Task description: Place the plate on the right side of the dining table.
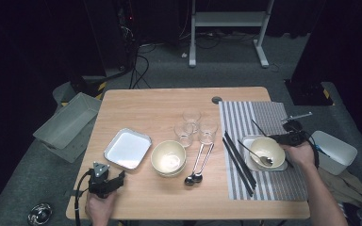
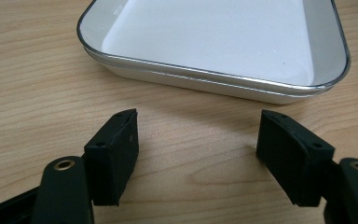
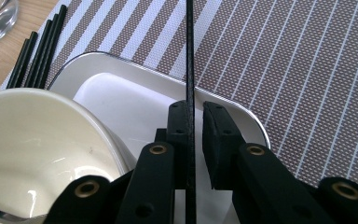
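The right claw has a black chopstick between barely parted jaws — long axis straight ahead over the striped placemat; the left claw gapes empty.

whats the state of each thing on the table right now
left gripper: fingers open, empty
right gripper: fingers slightly open, thin black chopstick between them
cream ceramic bowl on the striped mat: upright, metal spoon inside
three clear glasses: upright, empty
white rectangular tray: empty
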Available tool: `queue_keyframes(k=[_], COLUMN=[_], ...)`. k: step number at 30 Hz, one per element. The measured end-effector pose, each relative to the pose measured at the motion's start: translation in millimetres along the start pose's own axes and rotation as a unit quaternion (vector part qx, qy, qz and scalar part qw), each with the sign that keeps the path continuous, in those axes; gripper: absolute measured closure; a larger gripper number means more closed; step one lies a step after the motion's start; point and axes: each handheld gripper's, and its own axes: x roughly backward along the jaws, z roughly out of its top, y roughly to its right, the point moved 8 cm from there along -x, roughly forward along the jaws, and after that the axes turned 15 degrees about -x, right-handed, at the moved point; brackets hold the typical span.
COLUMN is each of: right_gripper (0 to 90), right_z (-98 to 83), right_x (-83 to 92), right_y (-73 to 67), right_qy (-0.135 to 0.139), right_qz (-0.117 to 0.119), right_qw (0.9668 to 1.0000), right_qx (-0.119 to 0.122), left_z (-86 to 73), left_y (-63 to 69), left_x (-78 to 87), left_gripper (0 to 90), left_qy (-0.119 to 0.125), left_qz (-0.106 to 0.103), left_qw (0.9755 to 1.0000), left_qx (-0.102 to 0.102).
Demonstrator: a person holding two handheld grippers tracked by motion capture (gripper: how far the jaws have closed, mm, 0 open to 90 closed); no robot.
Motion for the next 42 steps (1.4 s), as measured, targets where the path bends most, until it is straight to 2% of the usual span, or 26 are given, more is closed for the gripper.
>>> queue_keyframes(k=[8, 27, 42], right_gripper=[77.1, 68.7, 66.0], right_z=[-0.9, -3.6, -2.1], right_x=[1.7, 6.7, 18.7], right_y=[1.4, 7.6, 0.6], right_qy=[0.017, 0.034, 0.07], right_qz=[-0.008, -0.002, -0.003], right_qw=[0.9998, 0.9993, 0.9975], right_qx=[-0.004, -0.018, -0.003], left_z=[0.0, 0.0, 0.0], left_y=[0.0, 0.0, 0.0], left_x=[-0.1, 0.0, -0.1], left_gripper=[29.8, 29.8, 29.8], left_qy=[0.0, 0.0, 0.0], left_qz=[0.0, 0.0, 0.0], left_qw=[1.0, 1.0, 1.0], left_qx=[0.0, 0.0, 0.0])
